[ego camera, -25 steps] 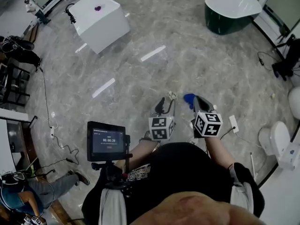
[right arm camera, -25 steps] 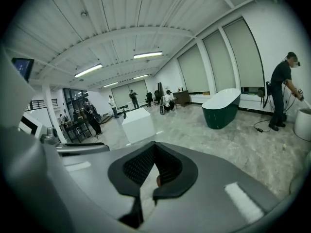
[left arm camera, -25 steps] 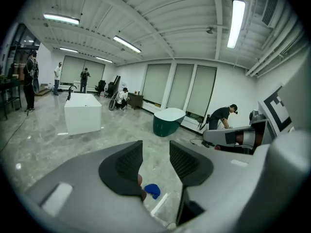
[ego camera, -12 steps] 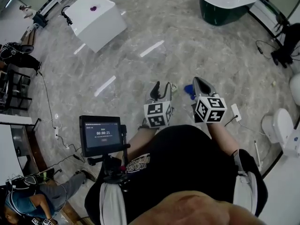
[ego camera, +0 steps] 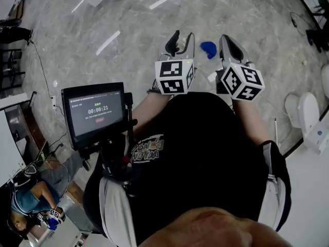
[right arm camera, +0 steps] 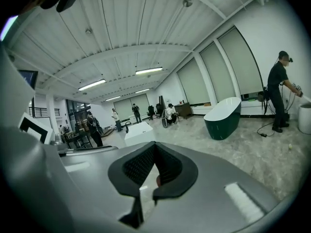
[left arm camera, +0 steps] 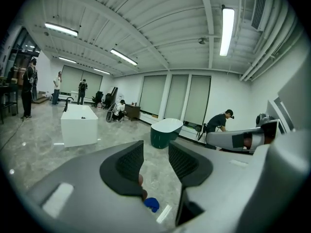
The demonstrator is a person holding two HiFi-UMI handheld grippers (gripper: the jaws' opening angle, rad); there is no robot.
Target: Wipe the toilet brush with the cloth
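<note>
The blue thing (ego camera: pixel 208 49) on the floor (ego camera: pixel 128 45) is too small to identify.

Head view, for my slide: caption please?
Person holds left gripper open, right gripper shut, above a blue object on marble floor.

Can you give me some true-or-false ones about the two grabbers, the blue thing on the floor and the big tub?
1. The blue thing lies on the floor. True.
2. The left hand-held gripper is holding the blue thing. False: its jaws stand apart, having just closed a little, and nothing is between them.
3. The right hand-held gripper has its jaws together and is empty. True.
4. The bathtub is bright red. False: it is dark green with a white top.
</note>
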